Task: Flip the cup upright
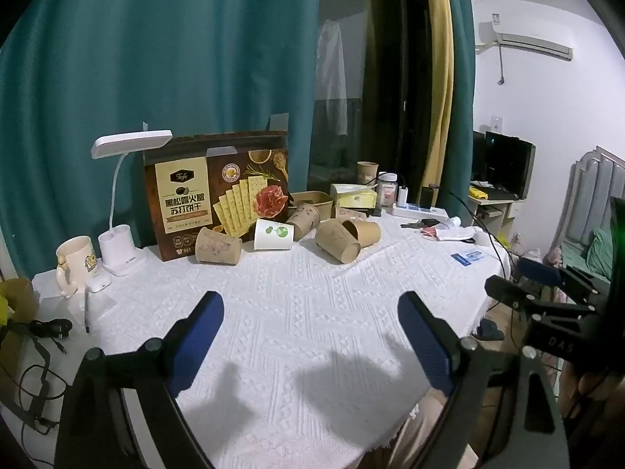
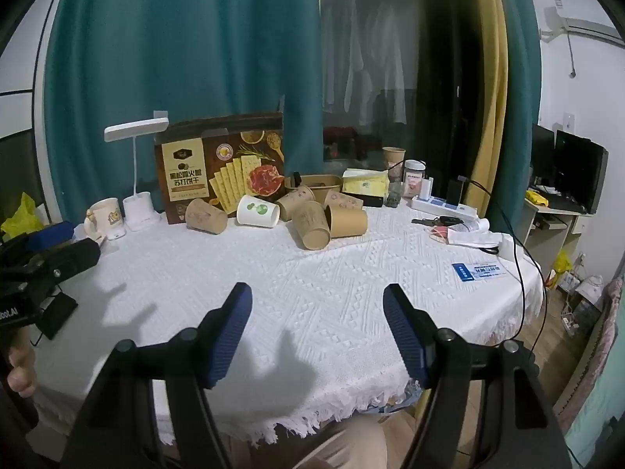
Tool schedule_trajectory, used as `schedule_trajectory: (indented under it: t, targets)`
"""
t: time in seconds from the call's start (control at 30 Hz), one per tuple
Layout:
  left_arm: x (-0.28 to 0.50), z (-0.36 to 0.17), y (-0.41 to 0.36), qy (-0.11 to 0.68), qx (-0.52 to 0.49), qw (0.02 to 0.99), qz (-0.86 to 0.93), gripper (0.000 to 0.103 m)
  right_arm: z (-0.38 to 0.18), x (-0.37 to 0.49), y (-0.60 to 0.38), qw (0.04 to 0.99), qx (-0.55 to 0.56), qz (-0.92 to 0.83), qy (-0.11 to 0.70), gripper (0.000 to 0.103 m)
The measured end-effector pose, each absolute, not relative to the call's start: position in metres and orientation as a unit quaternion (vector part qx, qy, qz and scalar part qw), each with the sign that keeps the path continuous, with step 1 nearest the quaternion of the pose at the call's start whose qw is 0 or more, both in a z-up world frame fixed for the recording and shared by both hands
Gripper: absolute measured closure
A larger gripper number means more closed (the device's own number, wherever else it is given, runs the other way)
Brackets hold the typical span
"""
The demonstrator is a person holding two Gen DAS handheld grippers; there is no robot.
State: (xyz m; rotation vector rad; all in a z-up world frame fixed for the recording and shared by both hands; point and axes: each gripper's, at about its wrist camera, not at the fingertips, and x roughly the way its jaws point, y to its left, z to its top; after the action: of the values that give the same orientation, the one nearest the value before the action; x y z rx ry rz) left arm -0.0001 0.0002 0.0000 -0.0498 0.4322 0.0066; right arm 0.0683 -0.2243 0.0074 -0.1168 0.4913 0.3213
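Looking across the white-clothed surface (image 1: 312,312), both grippers hover low over its near edge, jaws open with nothing between them: the left gripper (image 1: 310,338) spread wide, the right gripper (image 2: 317,330) a bit narrower. The cups are all well apart from either pair of jaws, bunched at the far side in front of the cracker box (image 1: 218,191). Right at the foot of the box there's a brown cup (image 1: 217,251) on its side, and just beside it, also in front of the box, a white cup with green dots (image 1: 273,234), tipped over too. Off the box's right end sits a heap of more brown cups (image 1: 338,240), all lying down, some touching each other. A desk lamp (image 1: 121,211) stands just left of the box, with a cream mug (image 1: 76,262) further left still. One brown cup (image 1: 367,172) stands upright well to the right of the box, behind a yellow tissue pack (image 1: 353,195).
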Motion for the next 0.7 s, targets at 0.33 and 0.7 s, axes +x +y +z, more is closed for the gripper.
schedule_trajectory:
  t: [0.33, 0.7]
  targets:
    - [0.0024, 0.0, 0.0007, 0.214, -0.024, 0.976, 0.001, 0.012, 0.0071, 0.0685, -0.2262, 0.956, -0.057, 0.159, 0.241, 0.036]
    - [0.0007, 0.0024, -0.0019, 0.213, -0.023, 0.977, 0.0, 0.012, 0.0082, 0.0698, -0.2257, 0.955, -0.057, 0.16, 0.243, 0.036]
